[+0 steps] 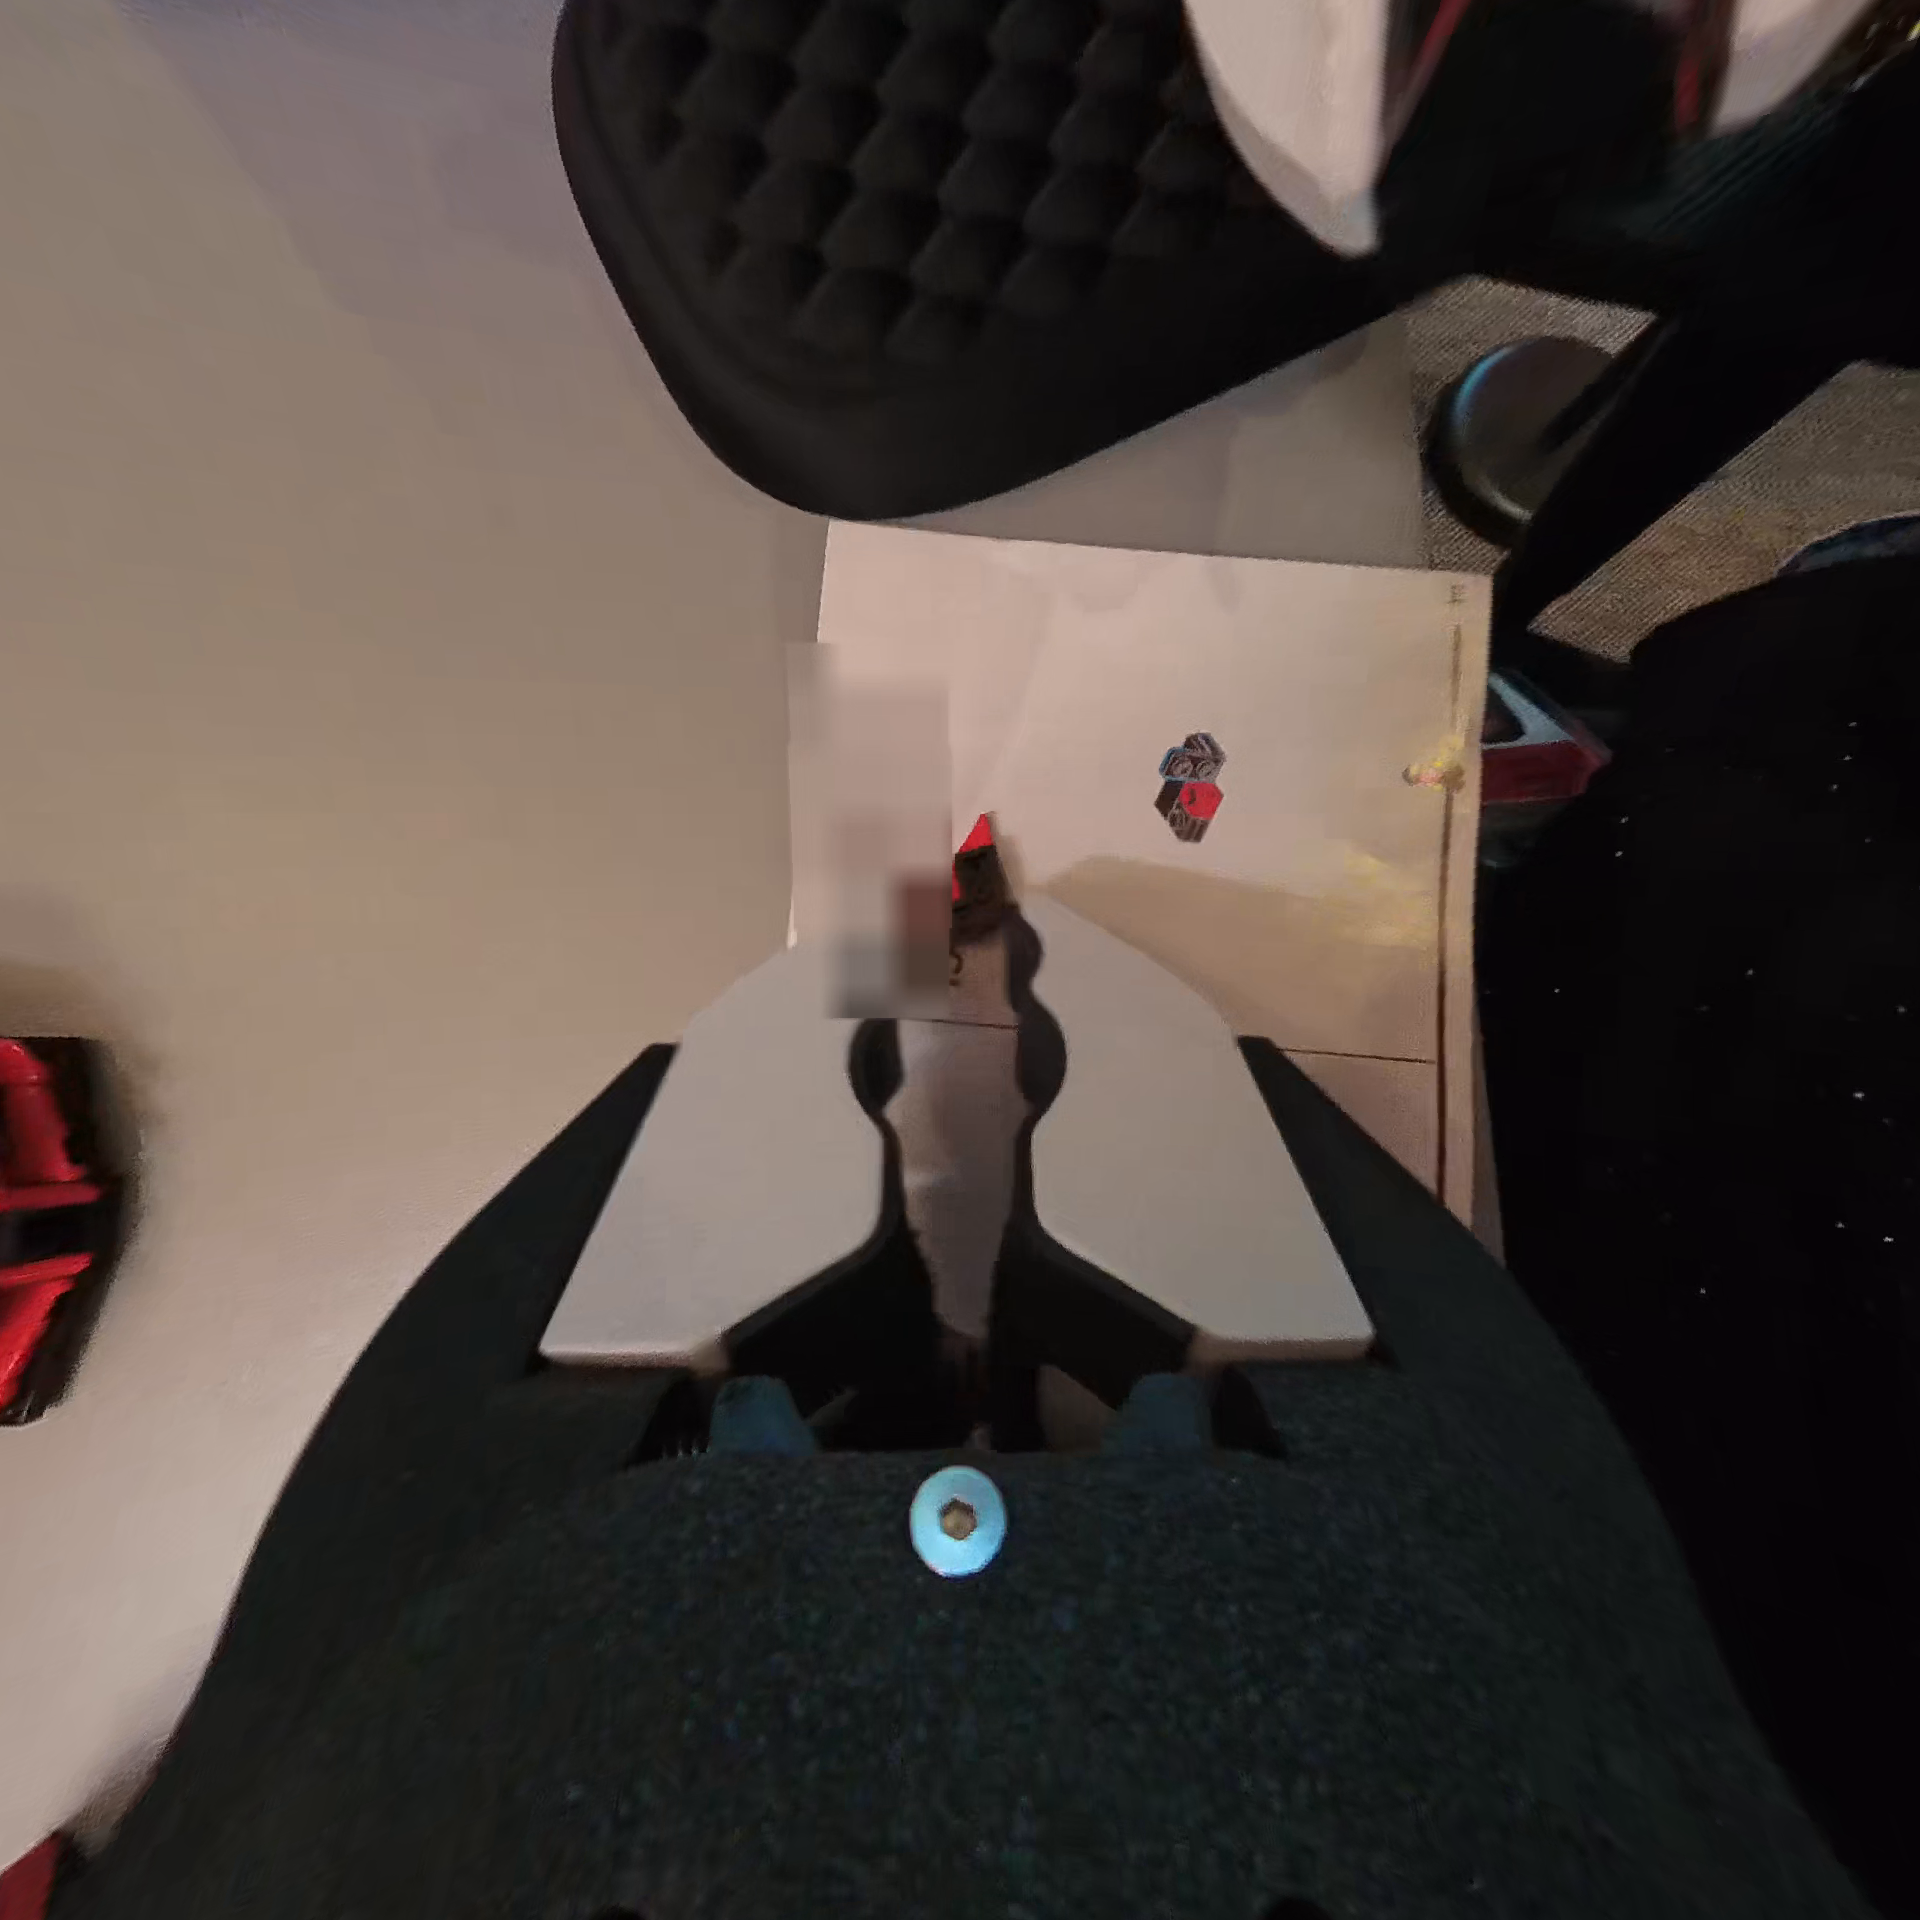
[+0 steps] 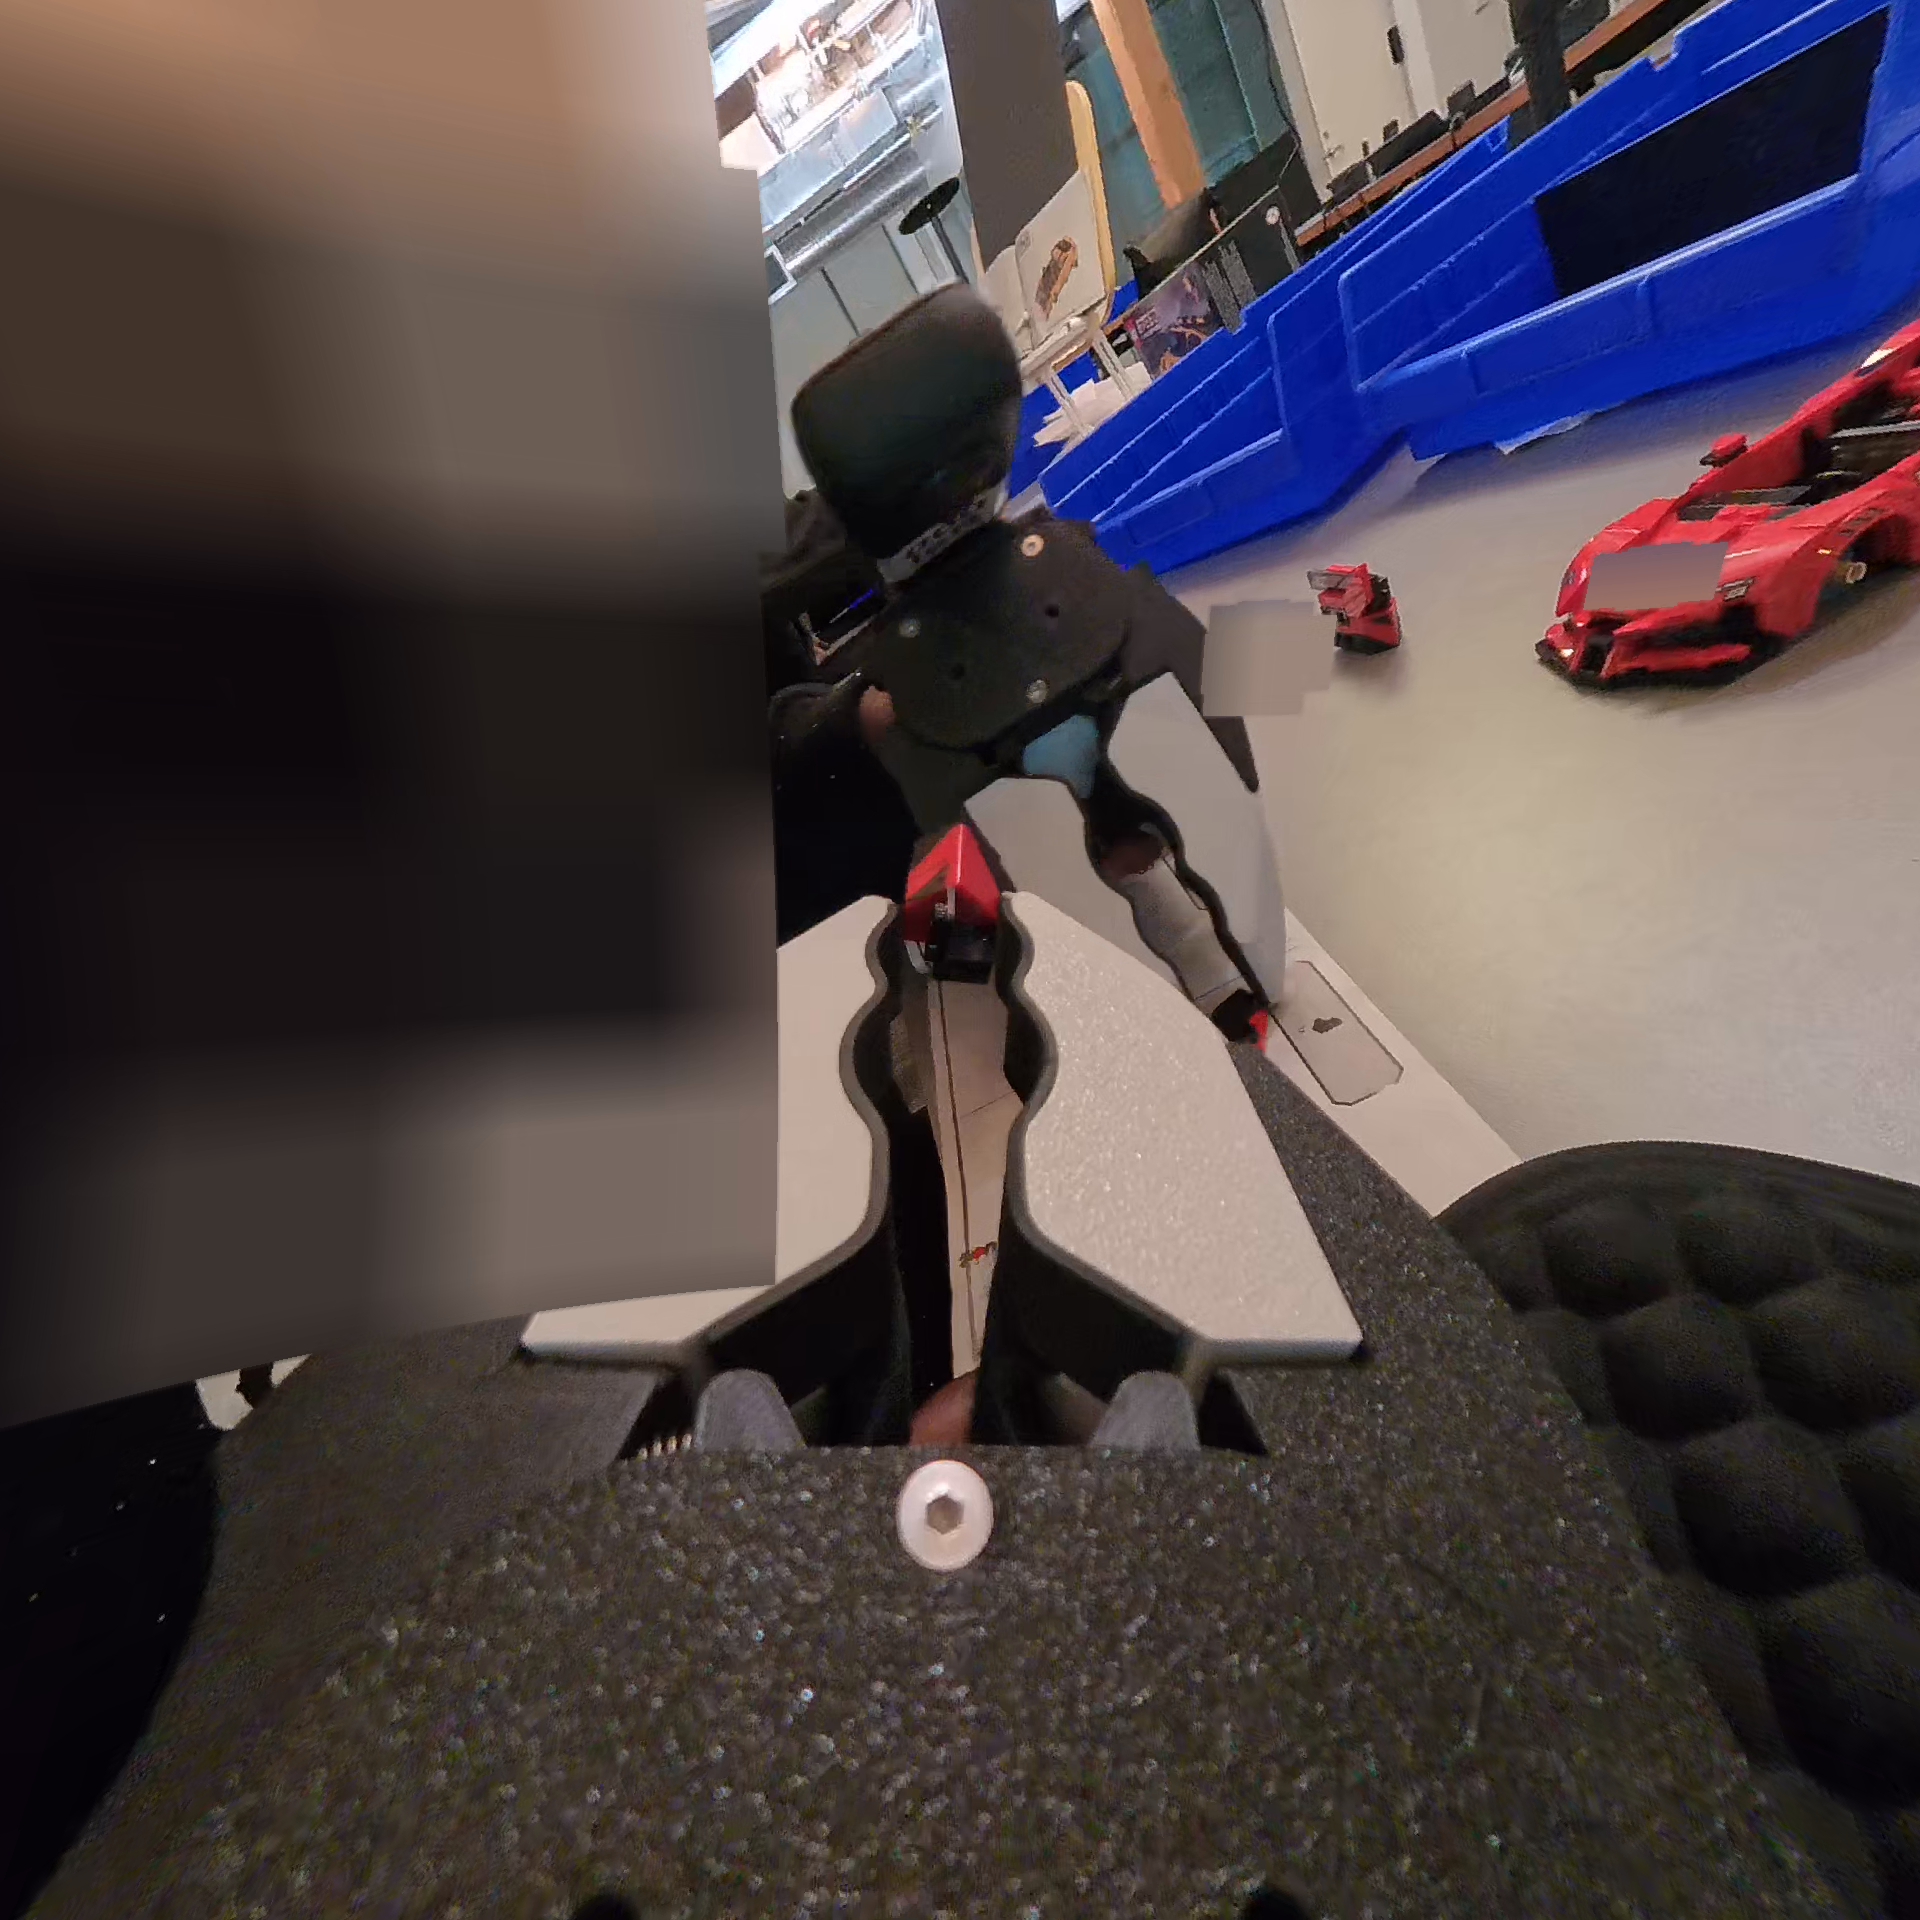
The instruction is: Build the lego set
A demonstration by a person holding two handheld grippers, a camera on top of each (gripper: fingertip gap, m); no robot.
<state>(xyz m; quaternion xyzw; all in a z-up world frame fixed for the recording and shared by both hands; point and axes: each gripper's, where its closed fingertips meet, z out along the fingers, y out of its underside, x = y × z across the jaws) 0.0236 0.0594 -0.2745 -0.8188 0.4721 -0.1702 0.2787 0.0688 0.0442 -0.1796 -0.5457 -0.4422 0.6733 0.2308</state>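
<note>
Red-and-black lego piece (image 2: 951,920) sits pinched at the tips of the right hand-held gripper (image 2: 951,935); the left hand-held gripper (image 1: 971,904) is closed on another small piece (image 1: 975,862) above the instruction sheet (image 1: 1247,675). Bring both together slowly, studs aligned, then press squarely without twisting.

The left wrist view looks steeply down along its own fingers (image 1: 758,1143), close over the pale surface (image 1: 364,675) and the instruction sheet (image 1: 1247,675). The right wrist view sits low and looks nearly level across the surface (image 2: 1558,935) toward far blue bins (image 2: 1455,343) and the red lego car (image 2: 1704,582). Both views share the instruction sheet (image 2: 1340,1023) and the black cushioned pad (image 1: 935,208) (image 2: 1714,1351).
</note>
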